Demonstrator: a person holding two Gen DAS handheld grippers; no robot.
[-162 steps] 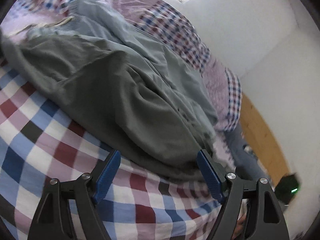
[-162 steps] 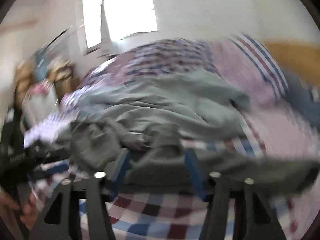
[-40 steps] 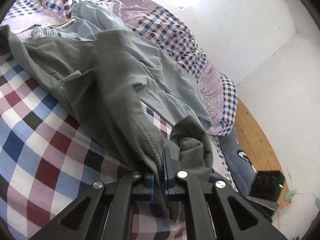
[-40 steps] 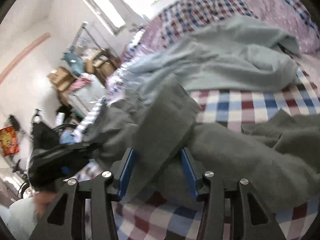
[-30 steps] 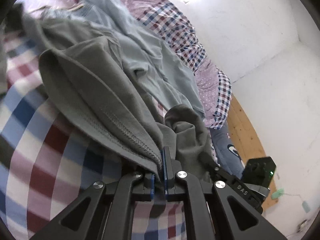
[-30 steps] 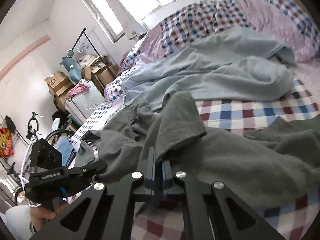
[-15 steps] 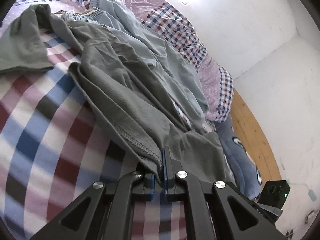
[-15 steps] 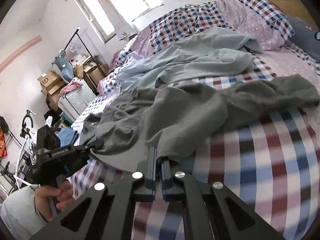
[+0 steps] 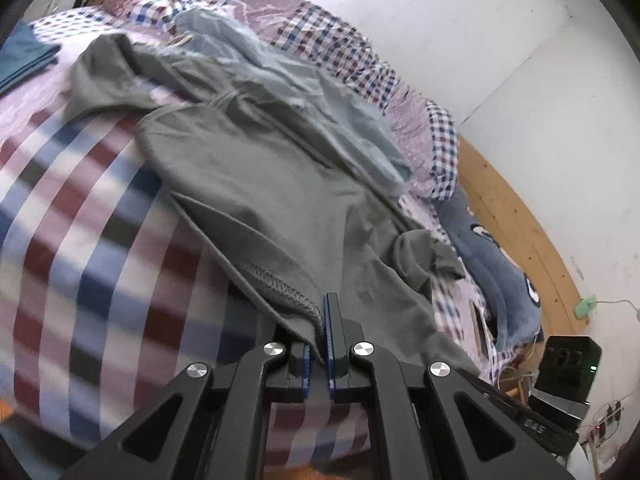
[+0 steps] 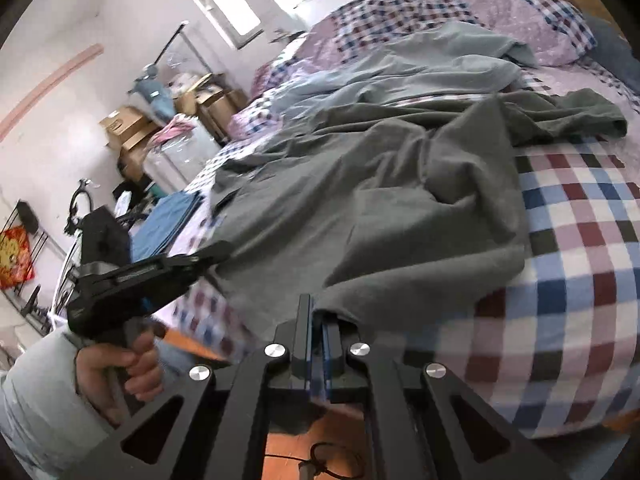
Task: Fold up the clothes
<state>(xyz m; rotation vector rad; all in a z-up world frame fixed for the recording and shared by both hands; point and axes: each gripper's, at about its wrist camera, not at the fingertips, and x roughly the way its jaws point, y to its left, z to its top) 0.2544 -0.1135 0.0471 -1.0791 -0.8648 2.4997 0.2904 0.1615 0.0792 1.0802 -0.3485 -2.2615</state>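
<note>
Pinching the hem of the grey shirt (image 9: 280,200), the left gripper (image 9: 320,320) and right gripper (image 10: 316,320) hold it spread over the checked bed (image 10: 580,248).

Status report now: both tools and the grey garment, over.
Left tool shut on grey garment hem. Right tool shut on its edge. Garment spread over checked bed. Light blue garment behind, clear.
</note>
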